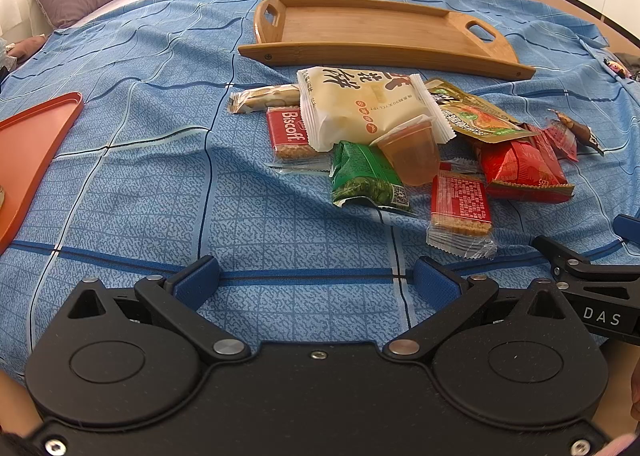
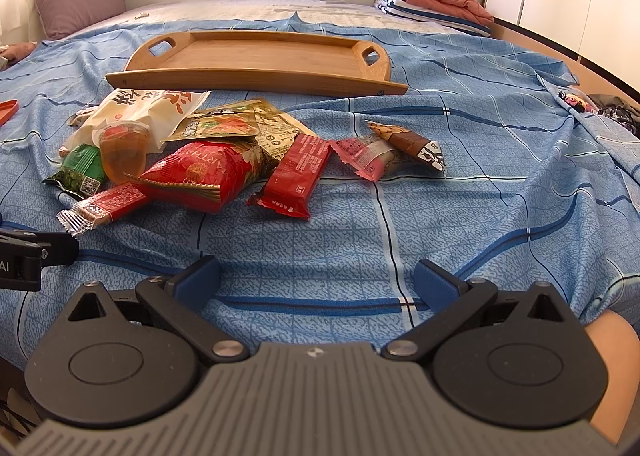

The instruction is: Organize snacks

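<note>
Both tools, left tool [image 1: 316, 282] and right tool [image 2: 316, 282], hover spread and empty, snacks [image 2: 200, 159] heaped ahead, wooden tray [image 2: 256, 51] beyond.

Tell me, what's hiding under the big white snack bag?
Under the big white snack bag a red Biscoff packet and a beige bar poke out. A jelly cup leans on its front. Anything else beneath is covered.
</note>
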### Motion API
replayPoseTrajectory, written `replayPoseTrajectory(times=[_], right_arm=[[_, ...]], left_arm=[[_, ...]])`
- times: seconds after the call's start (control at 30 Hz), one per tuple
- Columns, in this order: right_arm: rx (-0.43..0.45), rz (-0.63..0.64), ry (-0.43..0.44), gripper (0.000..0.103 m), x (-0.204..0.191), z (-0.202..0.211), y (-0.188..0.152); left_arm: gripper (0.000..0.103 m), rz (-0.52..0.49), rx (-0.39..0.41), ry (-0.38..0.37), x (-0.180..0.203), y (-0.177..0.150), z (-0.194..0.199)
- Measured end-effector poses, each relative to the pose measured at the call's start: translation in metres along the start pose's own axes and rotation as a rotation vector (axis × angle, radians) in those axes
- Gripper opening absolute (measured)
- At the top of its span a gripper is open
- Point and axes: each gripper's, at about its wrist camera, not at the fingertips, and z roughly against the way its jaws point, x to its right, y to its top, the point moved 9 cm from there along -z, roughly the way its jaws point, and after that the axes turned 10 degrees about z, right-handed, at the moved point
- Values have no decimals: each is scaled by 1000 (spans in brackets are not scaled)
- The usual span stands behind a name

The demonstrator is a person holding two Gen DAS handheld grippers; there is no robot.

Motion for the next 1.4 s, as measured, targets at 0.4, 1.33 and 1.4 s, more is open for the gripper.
replayPoseTrajectory(times=[0.4, 1.33, 1.4], right_arm=[[1, 0, 0, 103, 0, 0, 0], [6, 0, -2, 103, 0, 1, -1], [10, 0, -6, 103, 1, 1, -1]], left_arm=[[103, 0, 0, 0, 0, 0, 0], [103, -2, 1, 1, 0, 0, 0], [103, -2, 1, 1, 0, 0, 0]])
